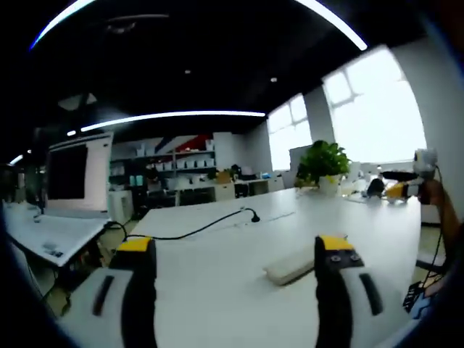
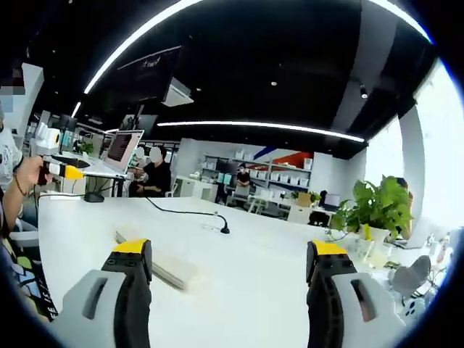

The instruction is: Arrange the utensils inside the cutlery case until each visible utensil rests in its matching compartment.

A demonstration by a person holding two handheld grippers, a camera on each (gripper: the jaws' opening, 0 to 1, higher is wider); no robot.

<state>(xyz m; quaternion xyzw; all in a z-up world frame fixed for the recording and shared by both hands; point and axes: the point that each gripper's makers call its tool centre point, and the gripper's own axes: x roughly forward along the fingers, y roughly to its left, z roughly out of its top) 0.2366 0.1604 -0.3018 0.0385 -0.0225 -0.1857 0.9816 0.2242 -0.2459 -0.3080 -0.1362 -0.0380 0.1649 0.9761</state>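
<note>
Cutlery case [image 1: 299,264], closed, flat on white table [image 1: 217,290], centre-right of frame; long axis lower-left to upper-right. Left gripper [image 1: 235,254], right gripper [image 2: 228,255]: jaws apart, empty.

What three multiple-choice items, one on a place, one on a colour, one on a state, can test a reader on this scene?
1. Where does the flat cream case lie?
A. on the white table
B. on a shelf
C. on the floor

2. What colour are the tips of the left tongs?
A. red
B. yellow
C. green

3. How do the right tongs stand?
A. shut on the case
B. shut on the black cable
C. open, holding nothing

Answers: 1 A, the case rests on the tabletop beyond the tongs. 2 B, both tips carry yellow caps. 3 C, the jaws stand wide apart with bare table between them.
</note>
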